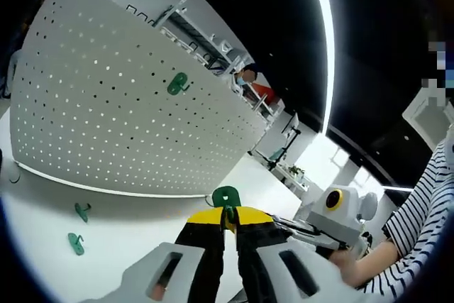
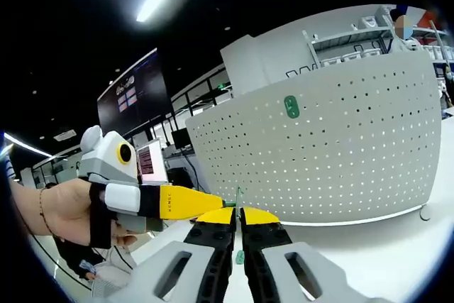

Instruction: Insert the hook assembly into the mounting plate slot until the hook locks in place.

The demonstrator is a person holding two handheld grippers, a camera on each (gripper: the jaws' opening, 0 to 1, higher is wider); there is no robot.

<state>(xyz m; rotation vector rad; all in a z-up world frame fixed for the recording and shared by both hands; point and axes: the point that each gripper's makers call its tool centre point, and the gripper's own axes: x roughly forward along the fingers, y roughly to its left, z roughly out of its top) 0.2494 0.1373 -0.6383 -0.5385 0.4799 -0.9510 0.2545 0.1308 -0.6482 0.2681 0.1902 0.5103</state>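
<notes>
Left tongs [image 1: 229, 223] clamped on a green hook [image 1: 226, 197]; right tongs [image 2: 237, 221] nipping the same hook's edge, before the pegboard [image 1: 128, 111].

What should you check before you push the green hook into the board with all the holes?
1. Left hand-held gripper holds small green plastic hook: ok.
2. Right hand-held gripper shut on the same hook: ok.
3. White perforated metal board in view: ok.
4. One green hook already on board: ok.
5. Two spare green hooks lying on white table: ok.
6. Held hook lined up with a hole: cannot tell.
</notes>
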